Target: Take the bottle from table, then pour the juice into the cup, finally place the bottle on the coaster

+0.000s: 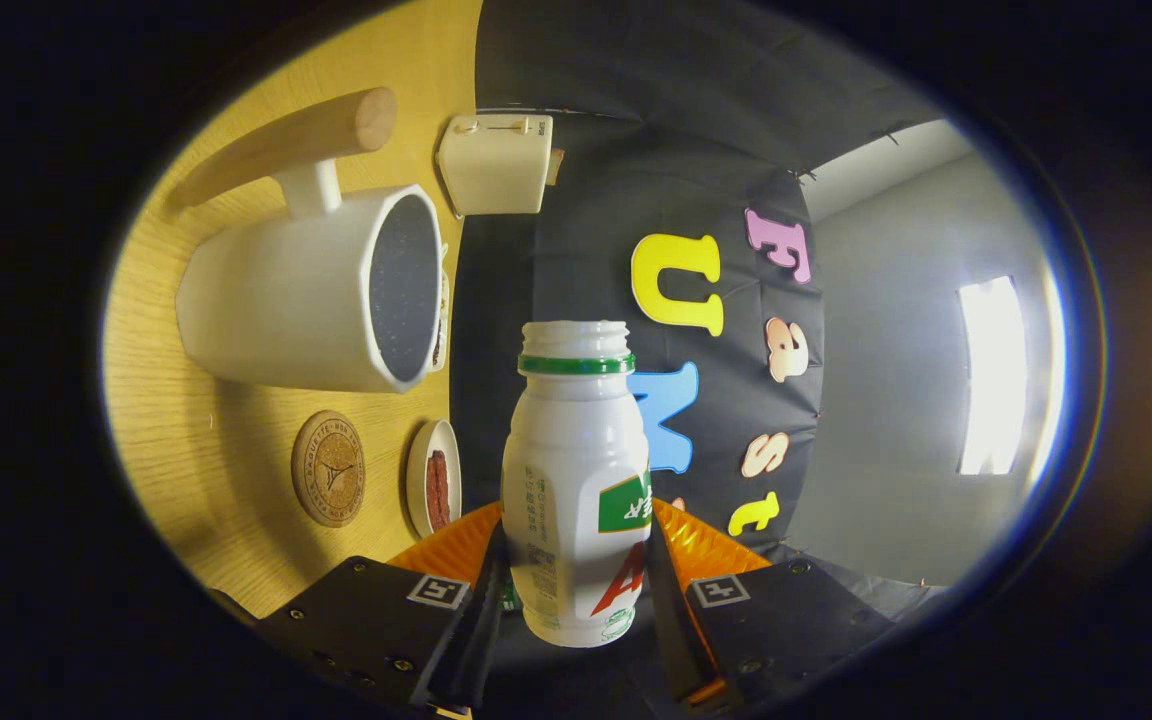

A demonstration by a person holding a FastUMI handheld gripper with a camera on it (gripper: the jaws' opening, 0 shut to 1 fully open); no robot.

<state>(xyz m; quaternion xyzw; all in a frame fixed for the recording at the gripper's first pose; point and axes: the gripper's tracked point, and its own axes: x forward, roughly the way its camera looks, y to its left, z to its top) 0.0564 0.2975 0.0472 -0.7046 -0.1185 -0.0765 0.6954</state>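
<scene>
Claw (576, 590) is clenched on the bottle (576, 480), one finger on each side of its lower body, both pressing. Bottle is lifted off the desk (186, 440) and sits between the fingers, mouth pointing forward along them. Cap is off; green ring at the neck, open mouth beyond.

The whole view is rolled roughly a quarter turn: the desk runs up one side and the booth wall the other. That reads as the claw tipped sideways, so the bottle lies about level with the desk, consistent with the pour step.

The cup (306, 290) is a big white one with a wooden handle, standing on the desk, its dark opening facing toward the wall side of the view. The bottle mouth is near the cup's rim but apart from it, not over the opening as far as can be told. No juice stream visible; cannot tell if any liquid is in the cup.

The round cork coaster (329, 468) lies flat on the desk just beside the cup, bare, ready for the set-down. A small dish (433, 478) with something reddish is next to the coaster. A white toaster (496, 162) stands beyond the cup, by the wall.

Judgement: pour in progress or about to start; the mouth likely needs to come closer over the cup. Grip is low on the body, which leaves the neck free to clear the rim.
</scene>
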